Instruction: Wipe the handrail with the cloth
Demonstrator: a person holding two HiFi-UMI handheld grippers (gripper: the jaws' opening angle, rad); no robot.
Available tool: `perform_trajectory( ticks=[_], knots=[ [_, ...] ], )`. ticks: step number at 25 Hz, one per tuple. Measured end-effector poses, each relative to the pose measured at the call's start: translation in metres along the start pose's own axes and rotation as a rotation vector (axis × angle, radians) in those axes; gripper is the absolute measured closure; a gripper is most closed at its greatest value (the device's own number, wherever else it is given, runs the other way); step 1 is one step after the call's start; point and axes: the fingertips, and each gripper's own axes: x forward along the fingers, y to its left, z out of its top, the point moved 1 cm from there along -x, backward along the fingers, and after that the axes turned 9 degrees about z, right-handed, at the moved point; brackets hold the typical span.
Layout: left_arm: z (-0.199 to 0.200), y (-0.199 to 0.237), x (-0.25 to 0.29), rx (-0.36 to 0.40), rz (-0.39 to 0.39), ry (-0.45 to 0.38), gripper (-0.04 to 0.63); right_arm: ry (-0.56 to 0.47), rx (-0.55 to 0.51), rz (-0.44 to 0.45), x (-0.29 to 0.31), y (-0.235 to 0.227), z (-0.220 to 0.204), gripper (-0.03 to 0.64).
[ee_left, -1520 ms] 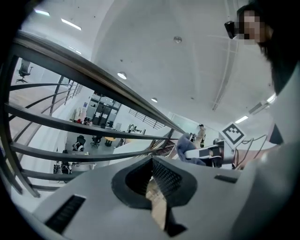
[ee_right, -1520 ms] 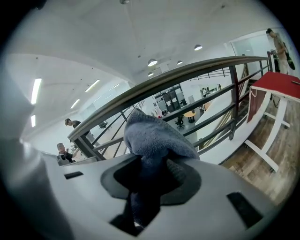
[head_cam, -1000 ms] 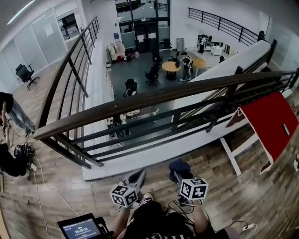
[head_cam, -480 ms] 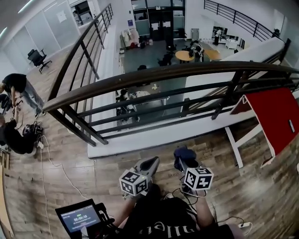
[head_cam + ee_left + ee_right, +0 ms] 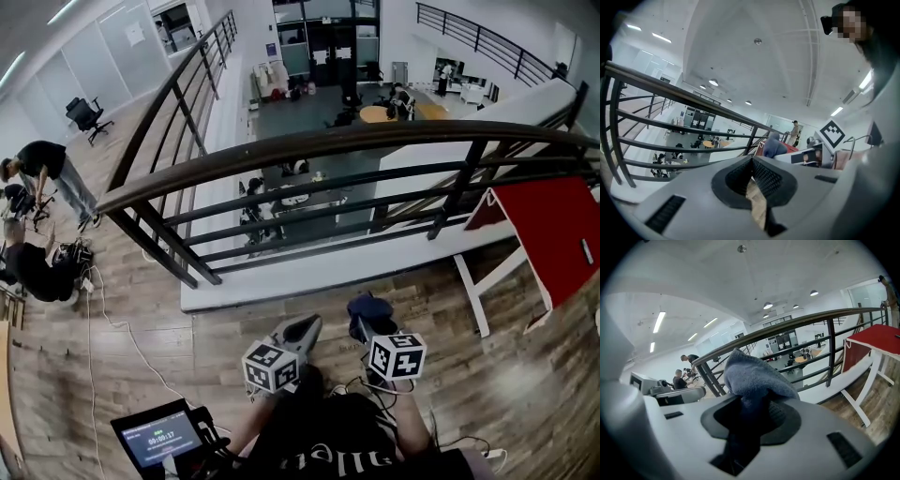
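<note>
Right gripper [image 5: 371, 314] clenched on a blue-grey cloth [image 5: 369, 306], low and well short of the handrail [image 5: 347, 141]; left gripper [image 5: 302, 330] closed on nothing.
Running left to right across the head view and slightly bowed, the dark handrail tops black bars [image 5: 309, 225]. From above the cloth is a blue lump; the right gripper view shows it bunched upward out of the jaws, and the left gripper view shows its own jaws pressed together. A tablet [image 5: 159, 438] displays a timer, its digits too small to read.
</note>
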Motion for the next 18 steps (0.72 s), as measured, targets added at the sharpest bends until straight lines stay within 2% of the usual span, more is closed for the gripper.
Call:
perform_trajectory(
  ticks=[6, 11, 18],
  knots=[
    [-0.015, 0.017, -0.007, -0.002, 0.007, -0.004, 0.595, 0.010, -0.012, 0.010, 0.016, 0.010, -0.016, 0.508],
    [-0.008, -0.012, -0.020, -0.006, 0.024, -0.009, 0.595, 0.020, -0.022, 0.021, -0.016, 0.013, -0.013, 0.508],
    [-0.020, 0.008, -0.017, -0.006, 0.033, -0.011, 0.595, 0.021, -0.024, 0.027, 0.006, 0.011, -0.023, 0.508]
  ],
)
